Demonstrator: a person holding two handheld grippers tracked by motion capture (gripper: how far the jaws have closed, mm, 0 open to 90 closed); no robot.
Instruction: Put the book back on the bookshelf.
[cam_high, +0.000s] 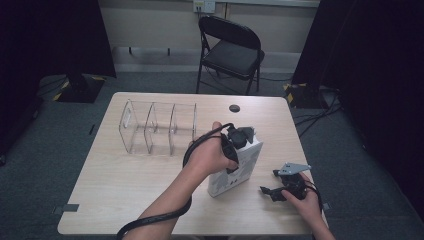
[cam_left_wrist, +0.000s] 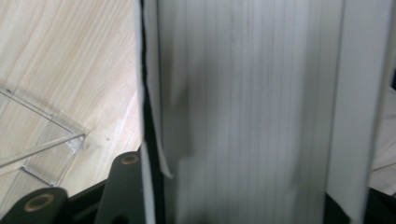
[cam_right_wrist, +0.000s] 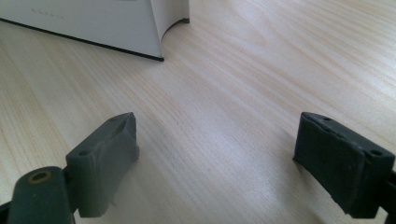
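Left gripper (cam_high: 239, 138) clamps the book (cam_high: 235, 172).
Right gripper (cam_high: 280, 192) rests wide open near the table (cam_high: 125, 180) edge.

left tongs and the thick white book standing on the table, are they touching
Touching. The left gripper view shows the thick white book wedged between the left tongs; the high view shows them clamped on its top edge.

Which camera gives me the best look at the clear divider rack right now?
The high view. It shows the whole clear rack standing on the table, left of the white book gripped by the left tongs. The left gripper view catches just one corner beside the book's pages. The right gripper view looks across bare tabletop instead.
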